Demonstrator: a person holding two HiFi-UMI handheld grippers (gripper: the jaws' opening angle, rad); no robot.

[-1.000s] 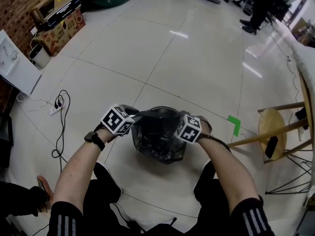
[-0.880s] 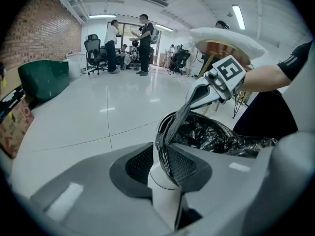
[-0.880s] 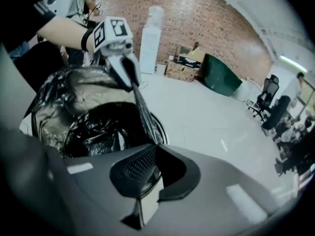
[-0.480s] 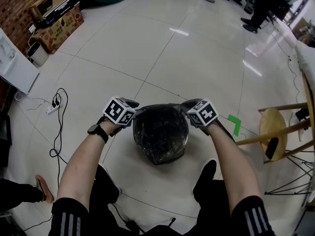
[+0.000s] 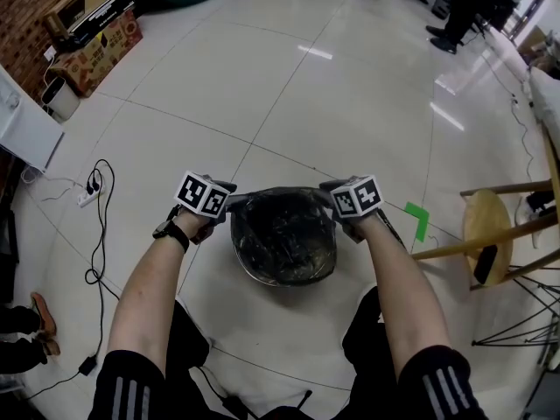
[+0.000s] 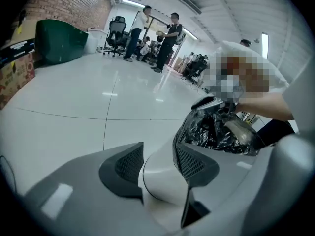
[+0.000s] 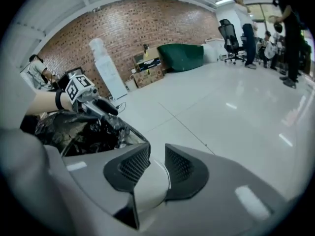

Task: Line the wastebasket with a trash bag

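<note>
A round wastebasket [image 5: 262, 274] stands on the floor between my knees, and a crinkled black trash bag [image 5: 283, 234] lines it, its mouth stretched over the rim. My left gripper [image 5: 227, 202] is at the rim's left side and my right gripper [image 5: 332, 191] at its right side. In the left gripper view the jaws [image 6: 155, 161] are opening with nothing between them, and the bag [image 6: 211, 129] lies just past the right pad. In the right gripper view the jaws [image 7: 157, 163] are opening too, the gap is empty, and the bag [image 7: 83, 129] lies to their left.
A wooden stool [image 5: 490, 226] stands at the right, with a green tape mark [image 5: 416, 221] on the floor near it. A power strip with cables [image 5: 92, 195] lies at the left. Cardboard boxes [image 5: 87, 38] sit by the brick wall. People stand far off [image 5: 455, 7].
Both hands moved apart and down to the sides of the rim. The bag, bunched above the basket before, now sits spread over the rim.
</note>
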